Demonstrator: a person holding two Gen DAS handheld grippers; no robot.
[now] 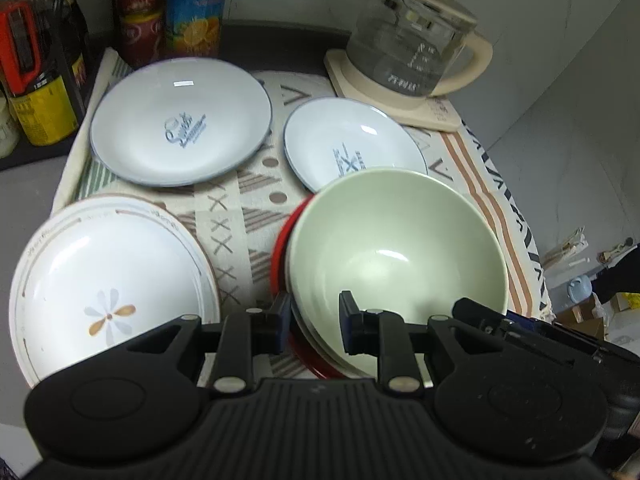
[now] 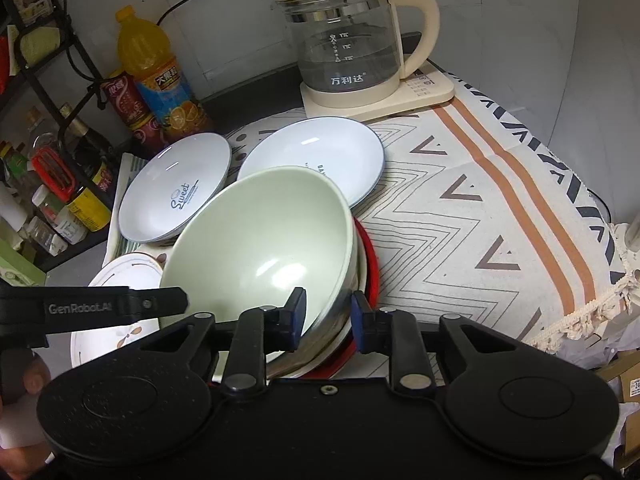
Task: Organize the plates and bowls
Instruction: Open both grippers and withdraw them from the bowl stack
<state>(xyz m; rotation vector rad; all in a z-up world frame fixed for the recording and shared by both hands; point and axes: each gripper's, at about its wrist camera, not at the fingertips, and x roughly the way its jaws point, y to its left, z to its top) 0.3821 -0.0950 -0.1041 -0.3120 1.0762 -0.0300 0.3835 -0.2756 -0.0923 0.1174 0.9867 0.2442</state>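
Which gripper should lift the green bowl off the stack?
Either, likely both. The left gripper and the right gripper each straddle the green bowl's near rim. The bowl sits tilted on the red plate, so a two-sided lift looks steadier.

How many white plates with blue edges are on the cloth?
2. The plate with "Sweet" writing lies at the back left near the bottles; the other blue-rimmed plate lies beside it, in front of the kettle, partly hidden by the green bowl.
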